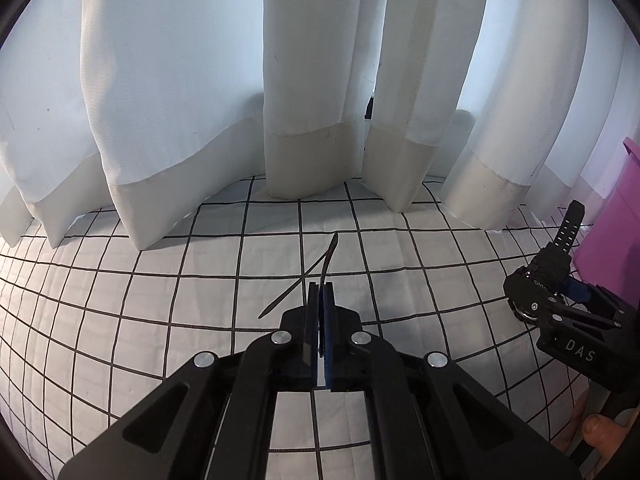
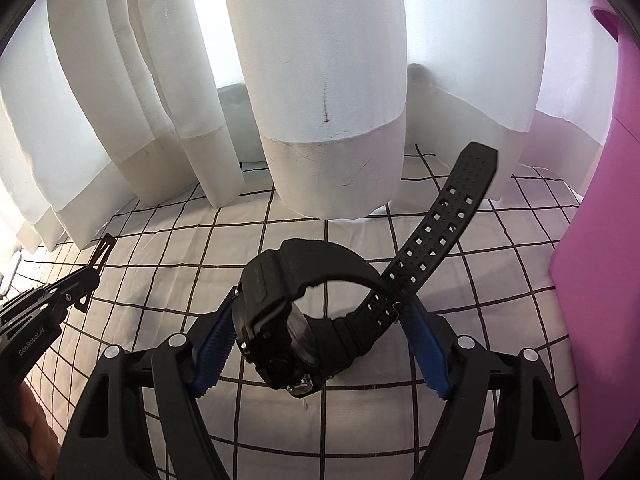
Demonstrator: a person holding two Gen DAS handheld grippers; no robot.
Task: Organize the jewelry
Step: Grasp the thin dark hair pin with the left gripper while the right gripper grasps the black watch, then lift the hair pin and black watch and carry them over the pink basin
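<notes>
- left gripper [image 1: 320, 300] pinched nearly closed on a thin dark curved strip [image 1: 329, 256], its tip rising over the white grid-lined cloth [image 1: 160, 280]; what the strip is cannot be made out, and its lower end is hidden between the blue pads
- right gripper [image 2: 320, 320] spread fairly wide, its blue pads [image 2: 212, 356] pressing either side of a black watch [image 2: 280, 320]; the watch case is turned edge-on, its face mostly out of sight
- perforated watch strap [image 2: 452, 208] angles up toward the cloth's far edge, its end in front of the white curtains [image 2: 328, 80]
- pink box [image 2: 600, 240] at the cloth's right edge, cut off by the frame
- in the left wrist view, the watch sits near the cloth's right edge, beside the box, partly hidden by the gripper
</notes>
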